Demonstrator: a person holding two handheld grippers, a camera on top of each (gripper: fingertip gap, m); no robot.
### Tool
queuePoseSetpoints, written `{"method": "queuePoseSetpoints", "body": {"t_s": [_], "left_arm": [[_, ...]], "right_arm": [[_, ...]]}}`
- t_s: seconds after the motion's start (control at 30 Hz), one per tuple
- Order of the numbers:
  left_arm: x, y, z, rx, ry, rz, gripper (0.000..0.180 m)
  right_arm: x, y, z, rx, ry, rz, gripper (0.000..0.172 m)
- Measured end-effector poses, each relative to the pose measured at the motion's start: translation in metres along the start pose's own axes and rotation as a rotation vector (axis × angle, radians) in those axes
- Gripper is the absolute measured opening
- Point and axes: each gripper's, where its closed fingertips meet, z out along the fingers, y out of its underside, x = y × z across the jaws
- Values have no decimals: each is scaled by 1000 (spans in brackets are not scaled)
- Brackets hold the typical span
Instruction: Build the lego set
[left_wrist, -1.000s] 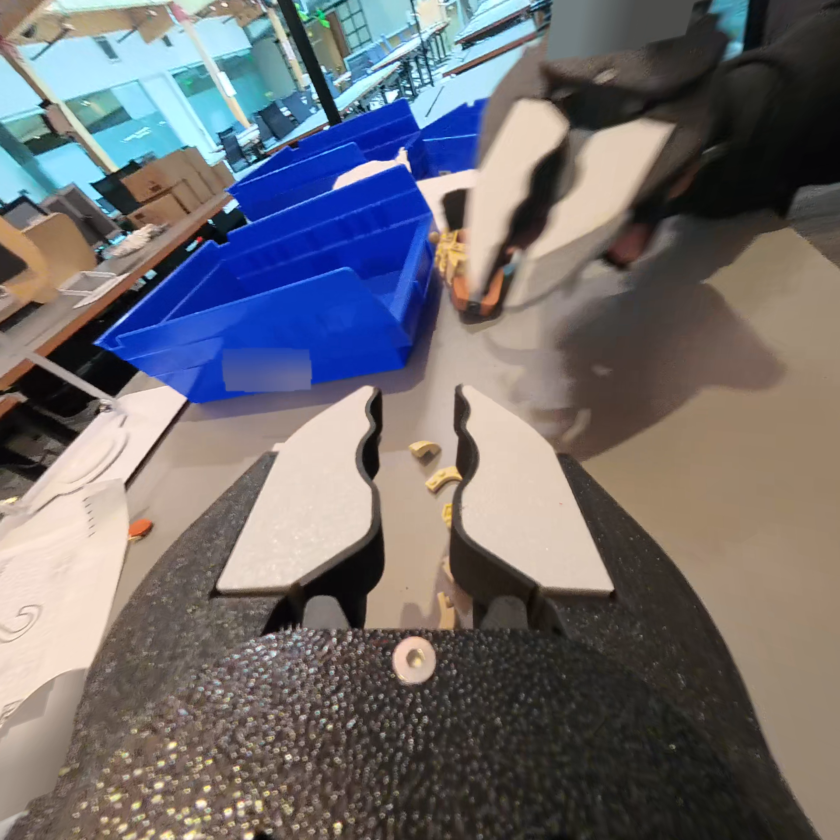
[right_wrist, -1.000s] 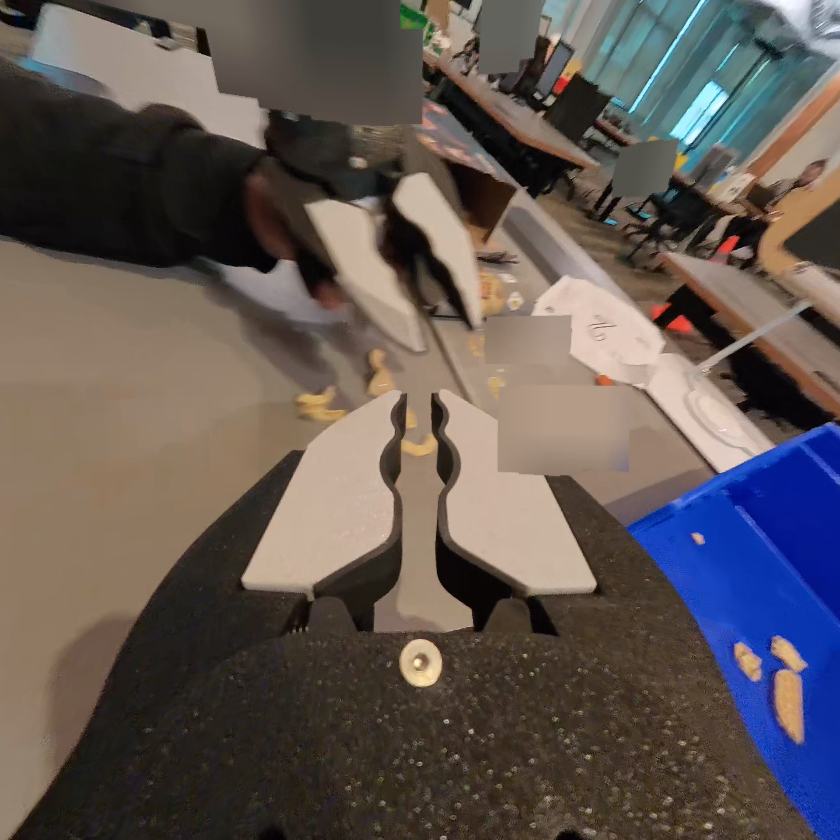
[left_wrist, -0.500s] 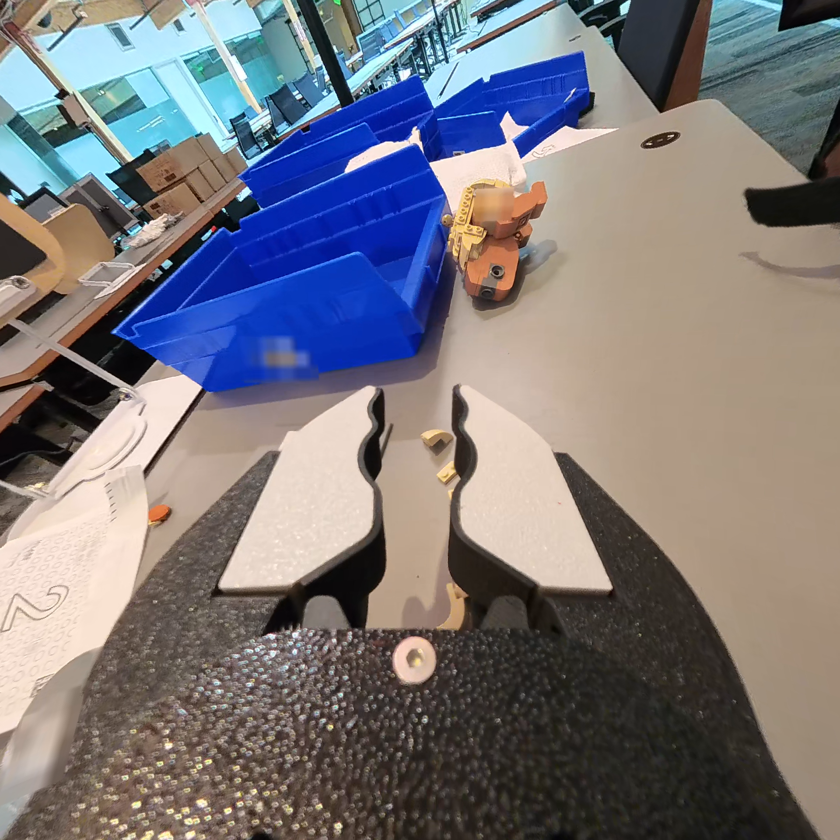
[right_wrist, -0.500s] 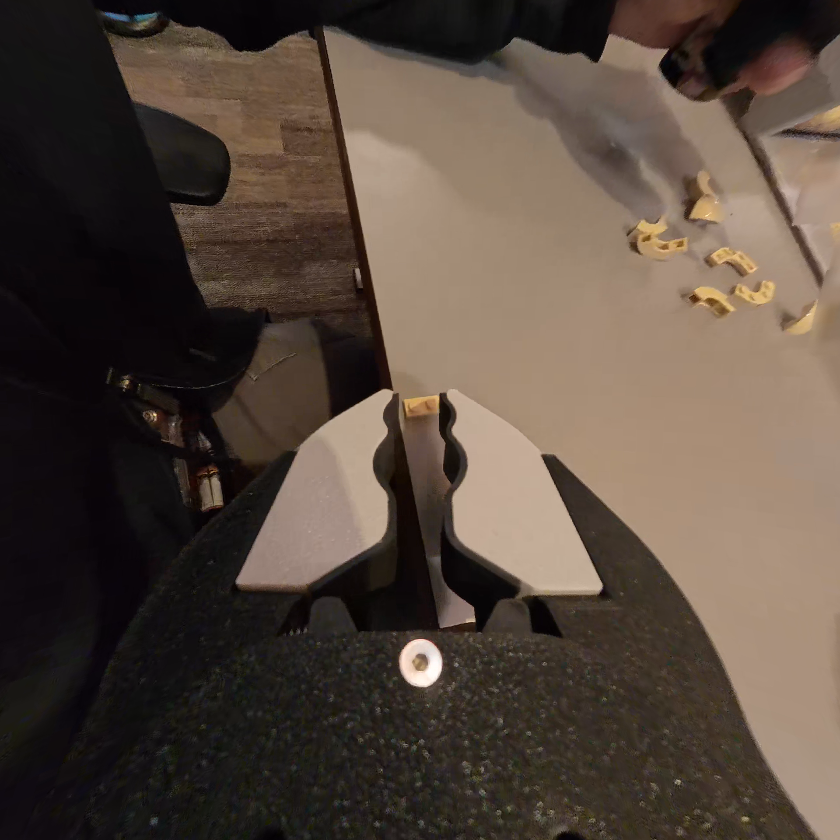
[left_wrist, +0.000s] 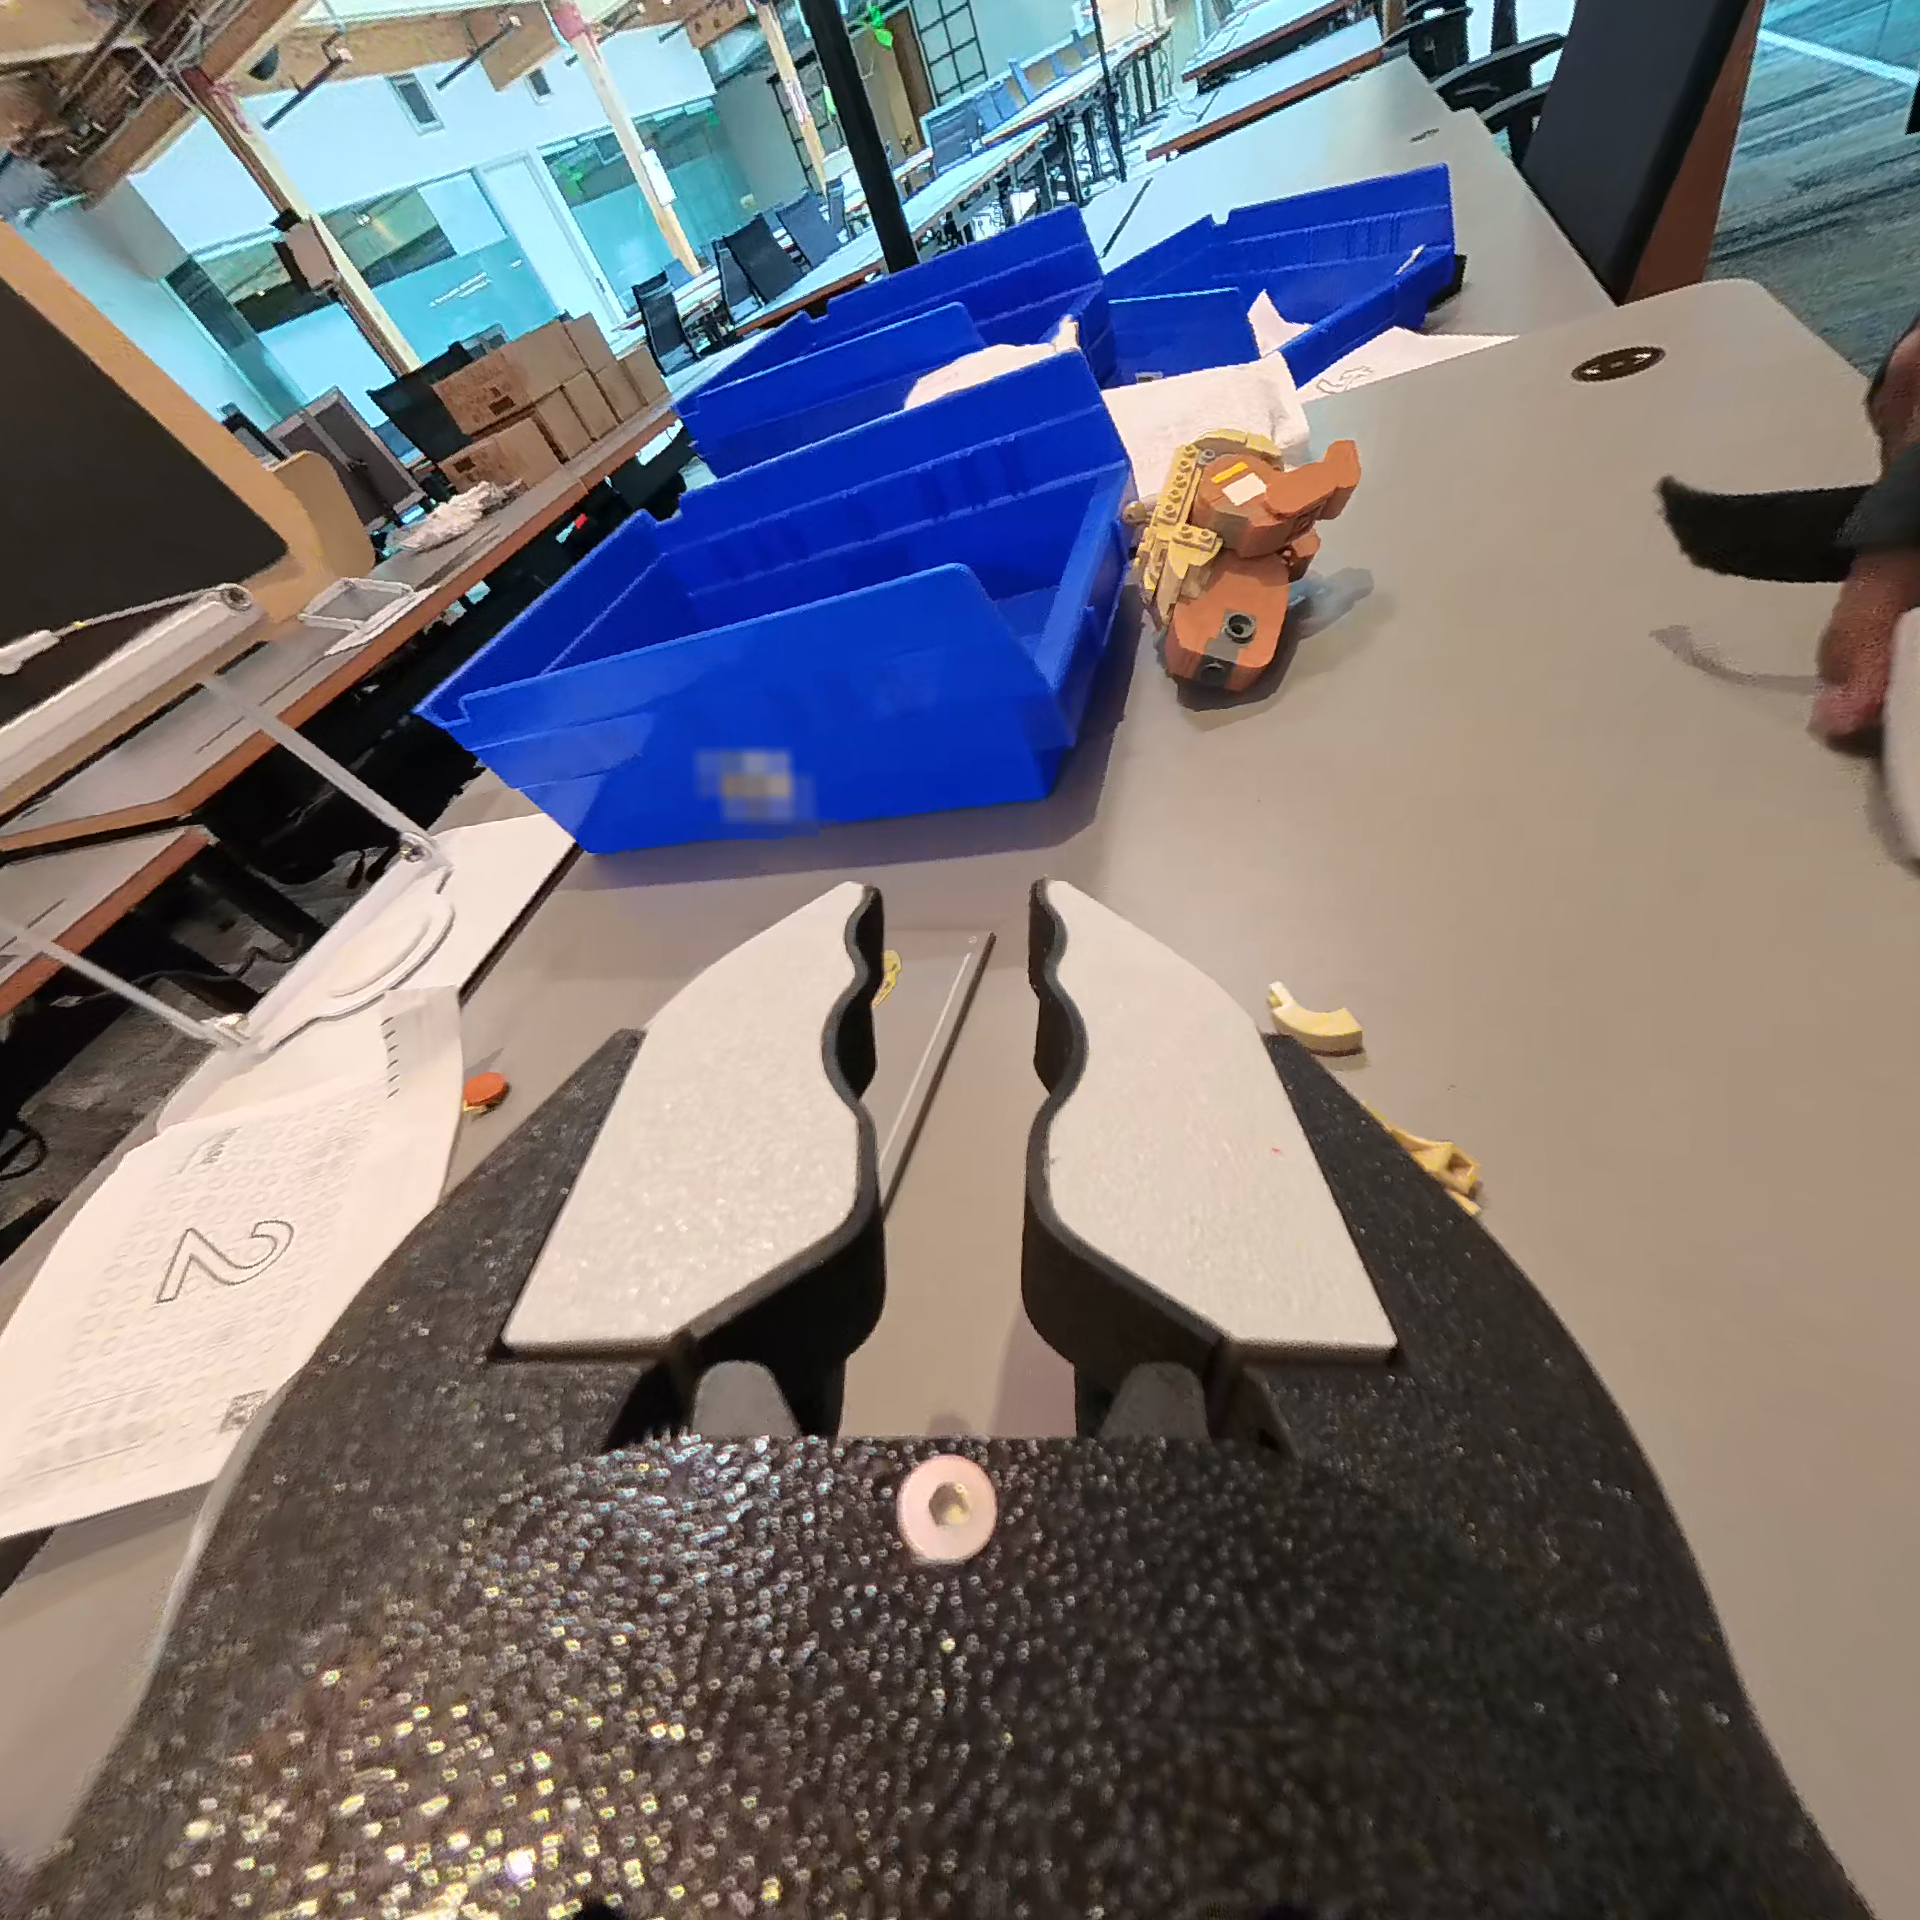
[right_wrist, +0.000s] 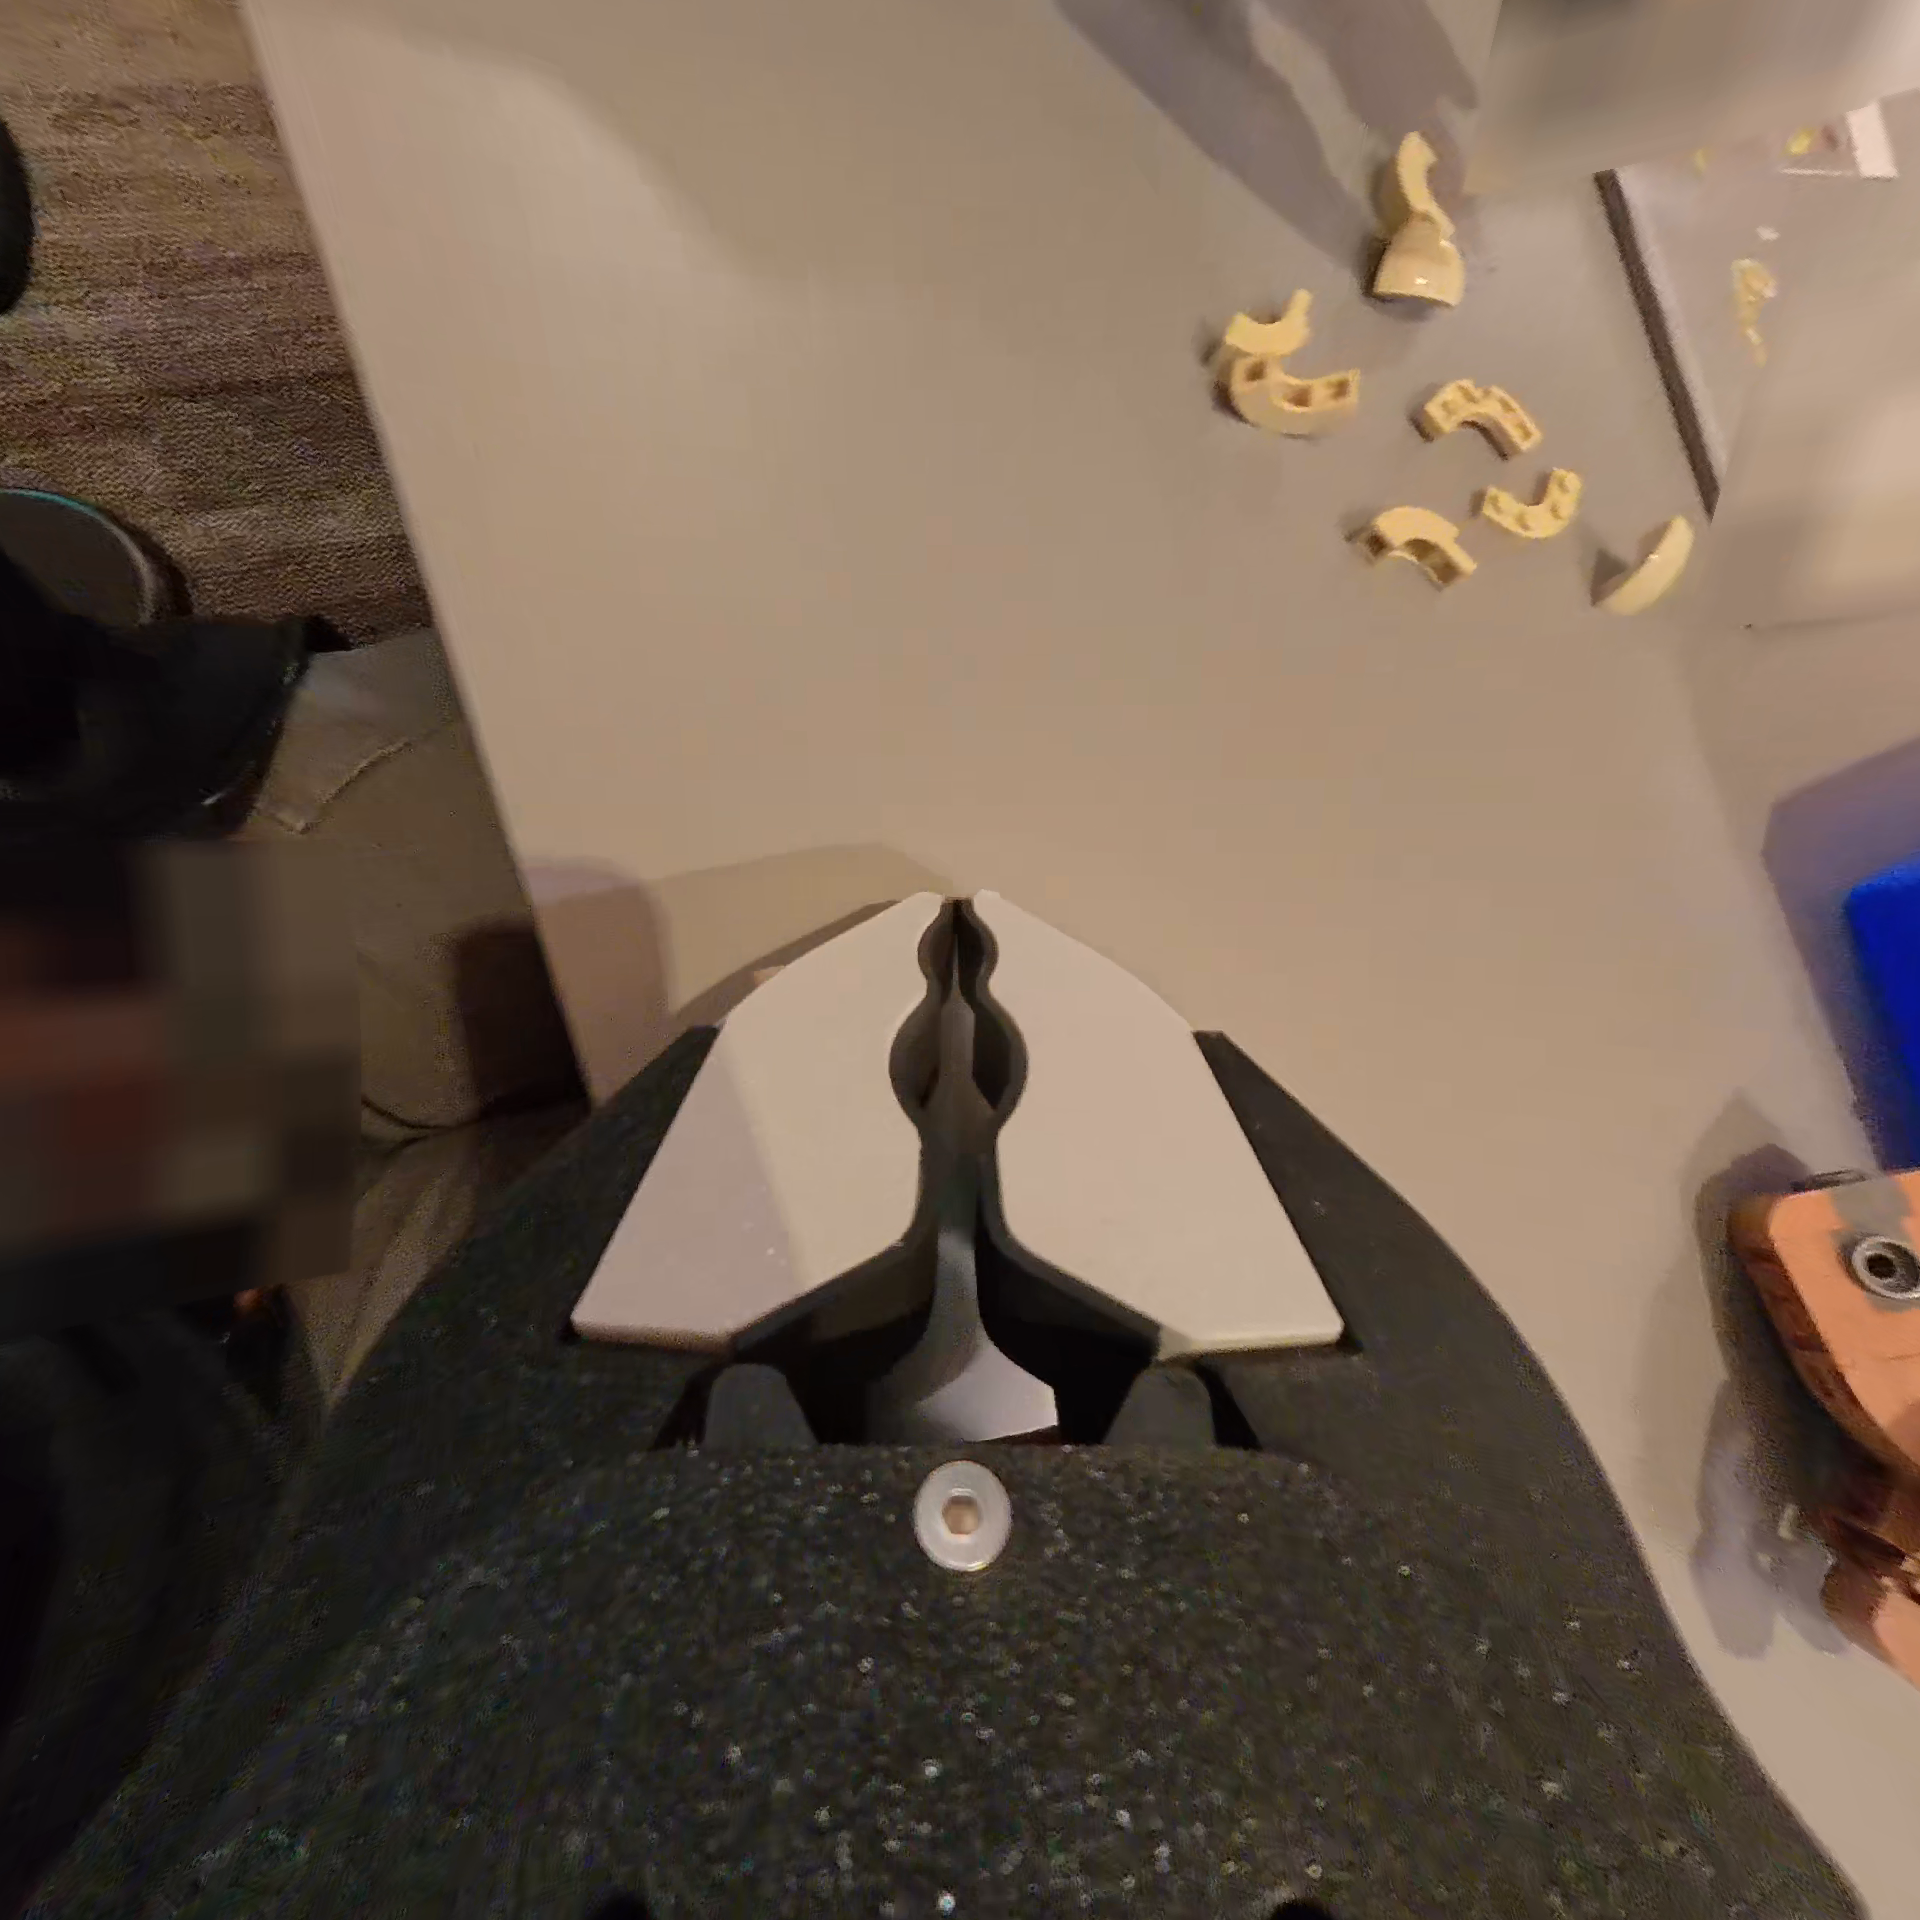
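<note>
A brown and tan lego model (left_wrist: 1236, 561) lies on the grey table (left_wrist: 1455, 831) beside a blue bin (left_wrist: 790, 707). It also shows at the right edge of the right wrist view (right_wrist: 1839, 1330). Several tan curved pieces (right_wrist: 1288, 384) lie loose on the table at the upper right. My left gripper (left_wrist: 956, 904) is open and empty, low over the table, with a tan curved piece (left_wrist: 1314, 1023) just to its right. My right gripper (right_wrist: 956, 902) is shut, its fingertips meeting over bare table near the table's edge. No piece shows between them.
More blue bins (left_wrist: 1278, 260) and white paper stand behind the model. A printed sheet (left_wrist: 208, 1247) and a small orange piece (left_wrist: 483, 1091) lie at the left. A hand (left_wrist: 1860, 665) shows at the right edge. The table edge (right_wrist: 416, 623) drops to the floor. About 20 cm separates my left fingertips from my right.
My right gripper swung away from the model to the table's edge and its fingers came together. The tan piece at its tips half a second ago no longer shows. My left gripper shifted slightly left.
</note>
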Motion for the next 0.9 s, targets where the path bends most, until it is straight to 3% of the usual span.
{"method": "queuePoseSetpoints", "body": {"t_s": [0.23, 0.4, 0.5, 0.63, 0.73, 0.9], "left_arm": [[-16, 2, -10, 17, -59, -17, 26], [-42, 4, -18, 72, -233, -1, 26], [-52, 15, -23, 98, -340, 12, 26], [-58, 36, -30, -26, -376, -27, 27], [-74, 47, -25, -154, -358, -125, 27], [-115, 71, 23, -446, -272, -147, 27]], "right_arm": [[63, 1, 9, 7, 112, 67, 3], [137, -57, 1, 333, 229, 157, 13], [174, -87, 13, 522, 217, 233, 18], [182, -94, 39, 567, 173, 269, 21], [179, -95, 29, 606, 224, 214, 19], [173, -88, 19, 627, 236, 191, 15]]}}
